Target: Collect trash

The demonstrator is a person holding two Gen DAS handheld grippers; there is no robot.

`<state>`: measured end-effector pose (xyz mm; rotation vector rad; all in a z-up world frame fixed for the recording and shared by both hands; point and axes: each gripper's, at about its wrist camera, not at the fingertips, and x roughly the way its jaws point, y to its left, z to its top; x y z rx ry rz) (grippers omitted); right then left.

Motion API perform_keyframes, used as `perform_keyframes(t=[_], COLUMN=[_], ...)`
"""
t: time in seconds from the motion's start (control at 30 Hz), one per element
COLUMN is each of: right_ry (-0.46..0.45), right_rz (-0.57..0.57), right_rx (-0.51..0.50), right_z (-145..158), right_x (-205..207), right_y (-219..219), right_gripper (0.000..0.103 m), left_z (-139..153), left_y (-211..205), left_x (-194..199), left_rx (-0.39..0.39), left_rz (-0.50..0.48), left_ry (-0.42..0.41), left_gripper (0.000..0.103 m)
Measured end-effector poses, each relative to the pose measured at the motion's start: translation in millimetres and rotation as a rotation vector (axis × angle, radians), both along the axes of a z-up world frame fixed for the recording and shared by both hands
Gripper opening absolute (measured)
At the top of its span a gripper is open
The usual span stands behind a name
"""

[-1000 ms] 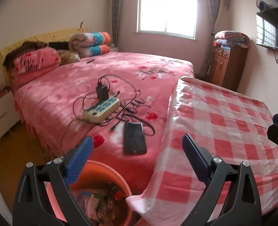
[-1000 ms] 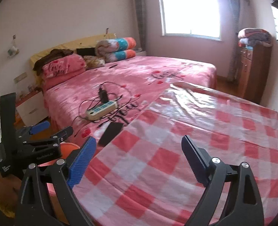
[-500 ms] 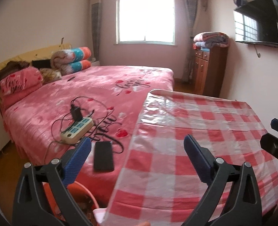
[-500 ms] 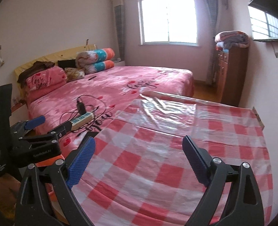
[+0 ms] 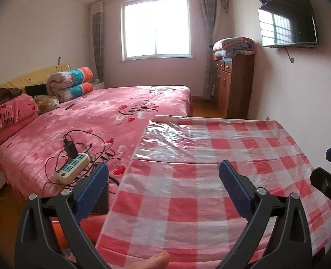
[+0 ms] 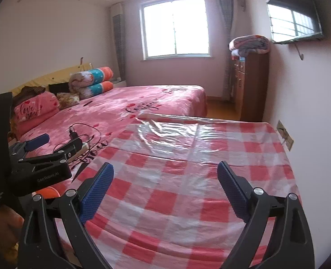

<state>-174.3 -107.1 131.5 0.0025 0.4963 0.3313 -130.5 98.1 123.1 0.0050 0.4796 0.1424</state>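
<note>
Both grippers were spread wide and held nothing: the left gripper (image 5: 163, 186) and the right gripper (image 6: 165, 183) each hung low in frame over the red-and-white checked plastic tablecloth (image 5: 210, 179). No trash showed on it. The orange plastic bucket (image 6: 50, 191), peeking out at lower left, likely was the bin. A good search would have swept the pink heart-print bedspread (image 5: 111, 112) next, steering clear of the white power strip (image 5: 72, 168) and its cables.

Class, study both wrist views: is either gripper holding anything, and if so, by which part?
Nothing is held. The left gripper and the right gripper both stand open above the checked tablecloth, with only empty space between their blue pads.
</note>
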Motion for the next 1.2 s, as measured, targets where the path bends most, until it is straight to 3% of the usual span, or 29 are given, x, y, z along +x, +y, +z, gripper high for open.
perform_keyframes(t=[0.67, 1.2], right_ry=[0.016, 0.008], right_rz=[-0.178, -0.234], right_rx=[0.043, 0.036], right_z=[-5, -3], right_x=[-15, -22], right_y=[-85, -108], right_gripper=[0.092, 0.094], left_z=[-3, -10], left_y=[-76, -102], left_x=[19, 20], left_rx=[0.047, 0.057], left_rz=[-0.107, -0.149], left_ry=[0.030, 0.048], left_gripper=[0.099, 0.099])
